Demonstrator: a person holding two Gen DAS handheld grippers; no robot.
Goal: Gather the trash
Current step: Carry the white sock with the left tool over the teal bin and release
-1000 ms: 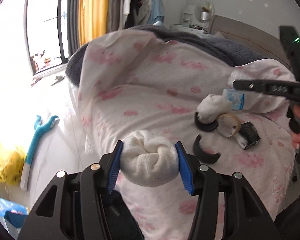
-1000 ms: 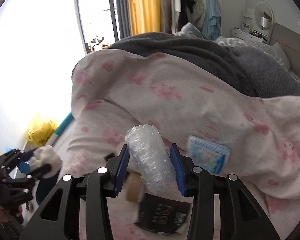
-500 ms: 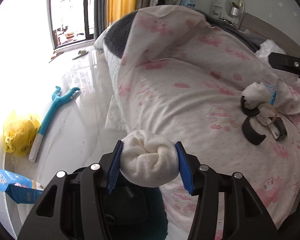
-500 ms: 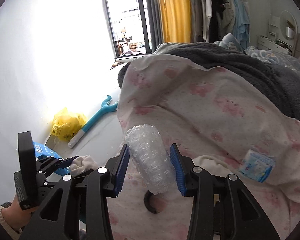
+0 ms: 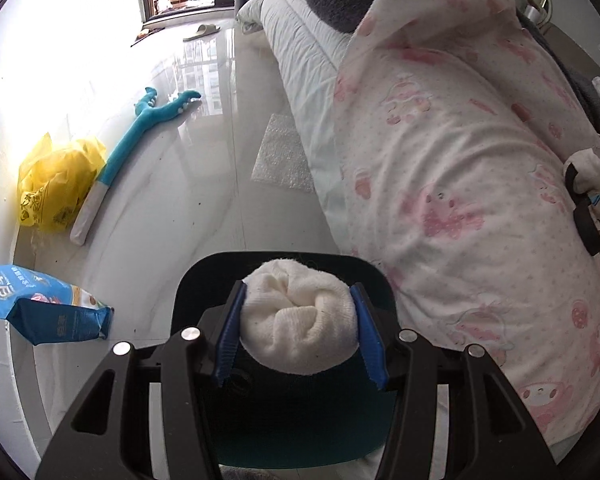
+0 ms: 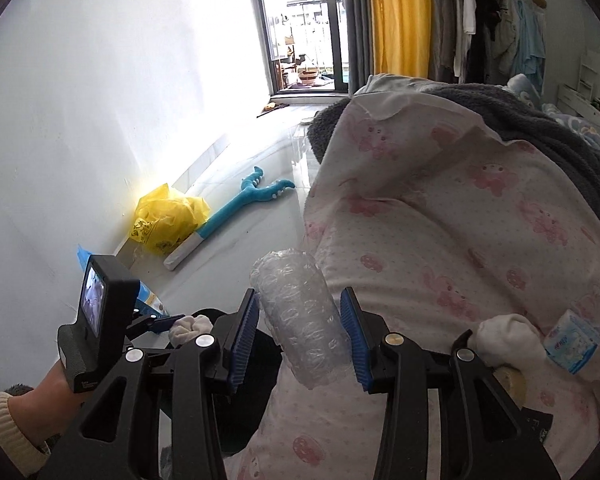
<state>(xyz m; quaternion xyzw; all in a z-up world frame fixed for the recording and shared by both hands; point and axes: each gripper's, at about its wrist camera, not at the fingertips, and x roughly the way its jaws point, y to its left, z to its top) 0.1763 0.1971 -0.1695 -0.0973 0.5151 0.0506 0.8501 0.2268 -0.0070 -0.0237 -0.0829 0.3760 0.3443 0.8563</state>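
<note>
Left wrist view: left gripper (image 5: 298, 330) fingers clenched a soft white cloth ball (image 5: 298, 320) over the dark bin (image 5: 284, 268); right gripper (image 6: 300, 338) squeezed a light, springy bubble-wrap roll (image 6: 300, 320) mid-length above the bed (image 6: 480, 220).

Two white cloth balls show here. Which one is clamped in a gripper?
The cloth ball above the dark bin, squeezed between the blue pads of the left gripper. The other cloth ball lies loose on the pink quilt.

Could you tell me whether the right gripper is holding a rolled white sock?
No, the right gripper clamps a clear bubble-wrap roll between its blue pads.
</note>
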